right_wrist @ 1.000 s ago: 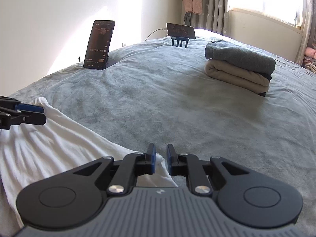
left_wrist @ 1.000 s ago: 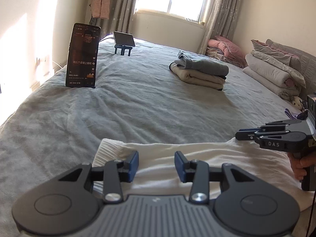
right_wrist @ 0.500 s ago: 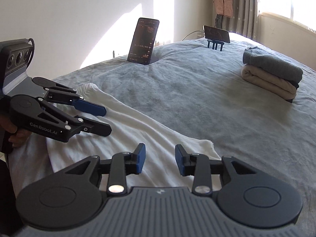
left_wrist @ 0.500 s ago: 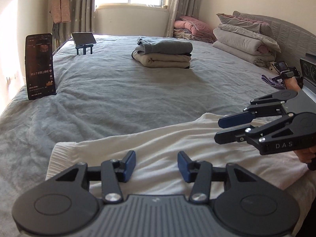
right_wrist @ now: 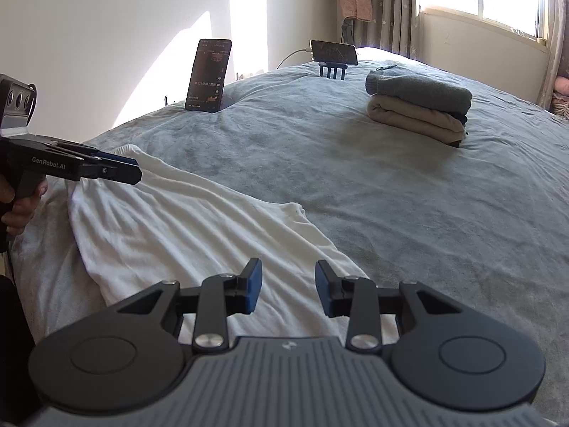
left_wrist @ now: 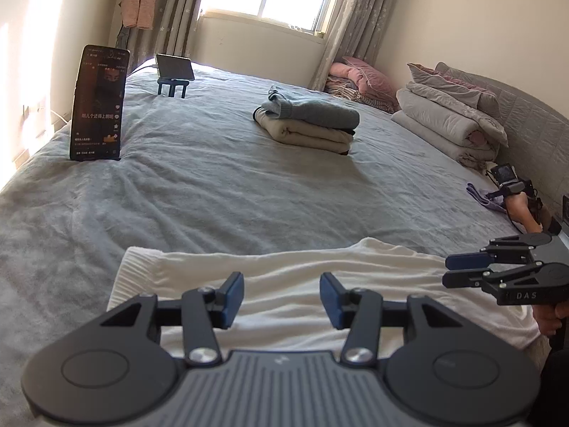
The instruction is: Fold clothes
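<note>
Your left gripper (left_wrist: 281, 299) hangs over the white garment (left_wrist: 320, 277) with its jaws apart and nothing pinched between the blue pads. Your right gripper (right_wrist: 288, 291) is also released, jaws parted above the garment's near edge, not touching the cloth as far as the view shows. The garment lies spread along the near edge of the grey bed (left_wrist: 220, 185), well apart from the folded stack (left_wrist: 309, 124) farther back. A phone (left_wrist: 97, 106) stands upright at the bed's left side, near the wall.
</note>
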A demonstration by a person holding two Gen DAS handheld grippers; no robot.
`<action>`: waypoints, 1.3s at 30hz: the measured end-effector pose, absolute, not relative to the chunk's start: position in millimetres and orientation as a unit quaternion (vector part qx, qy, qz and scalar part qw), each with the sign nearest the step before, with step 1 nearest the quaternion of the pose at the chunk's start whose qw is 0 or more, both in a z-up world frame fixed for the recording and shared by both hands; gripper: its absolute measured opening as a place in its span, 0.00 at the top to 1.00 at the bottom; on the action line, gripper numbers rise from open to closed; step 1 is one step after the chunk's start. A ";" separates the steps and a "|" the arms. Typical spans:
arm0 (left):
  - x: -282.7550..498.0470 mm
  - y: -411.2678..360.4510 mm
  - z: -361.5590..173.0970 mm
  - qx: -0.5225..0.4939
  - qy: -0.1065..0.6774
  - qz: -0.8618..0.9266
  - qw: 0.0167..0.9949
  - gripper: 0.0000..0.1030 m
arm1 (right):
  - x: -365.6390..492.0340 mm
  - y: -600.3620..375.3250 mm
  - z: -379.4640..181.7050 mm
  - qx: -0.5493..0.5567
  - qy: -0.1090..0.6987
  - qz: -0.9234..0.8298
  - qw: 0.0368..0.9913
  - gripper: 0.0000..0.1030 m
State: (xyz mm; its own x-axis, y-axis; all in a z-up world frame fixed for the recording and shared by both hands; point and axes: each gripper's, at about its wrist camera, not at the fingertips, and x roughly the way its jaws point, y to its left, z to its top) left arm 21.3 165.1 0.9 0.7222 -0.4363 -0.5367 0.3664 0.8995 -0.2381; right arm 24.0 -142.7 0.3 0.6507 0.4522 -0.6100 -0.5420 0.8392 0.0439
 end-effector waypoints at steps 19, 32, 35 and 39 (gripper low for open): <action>-3.9 85.9 12.8 0.035 0.291 -0.326 0.899 0.48 | -26.5 -176.3 3.6 -0.082 0.321 0.246 0.911 0.58; -35.9 49.7 -8.8 0.098 0.301 -0.386 0.866 0.48 | -52.1 -185.0 -5.7 -0.082 0.339 0.234 0.907 0.57; -43.4 43.5 -12.4 0.123 0.300 -0.395 0.860 0.48 | -59.0 -187.6 -7.2 -0.076 0.343 0.228 0.908 0.57; -52.6 40.0 -15.5 0.151 0.287 -0.396 0.859 0.48 | -66.1 -189.9 -4.8 -0.073 0.344 0.228 0.908 0.57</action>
